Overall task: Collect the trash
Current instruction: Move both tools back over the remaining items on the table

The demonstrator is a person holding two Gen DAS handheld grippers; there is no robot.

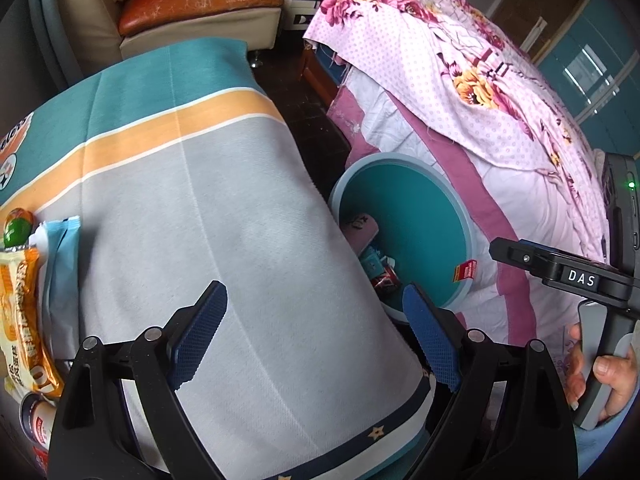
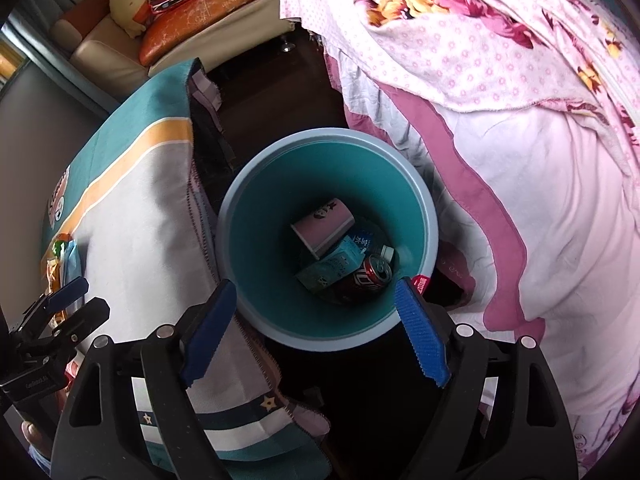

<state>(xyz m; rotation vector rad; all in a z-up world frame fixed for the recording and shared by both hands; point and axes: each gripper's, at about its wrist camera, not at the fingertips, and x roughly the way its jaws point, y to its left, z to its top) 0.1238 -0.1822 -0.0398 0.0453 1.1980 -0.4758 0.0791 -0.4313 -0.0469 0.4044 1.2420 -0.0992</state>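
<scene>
Trash left to collect sits at the left edge of the surface (image 1: pixel 208 184): an orange snack wrapper (image 1: pixel 20 312), a pale blue packet (image 1: pixel 60 256) beside it, a green-topped item (image 1: pixel 16 228) and a can (image 1: pixel 38 420) at the near corner. Both wrappers look light, thin and slippery, so I'd pinch a flat edge. The bin (image 2: pixel 256 184) on the floor already holds a cup, carton and can. The left claw (image 1: pixel 316 336) and the right claw (image 2: pixel 316 332) hang spread wide, holding nothing.
</scene>
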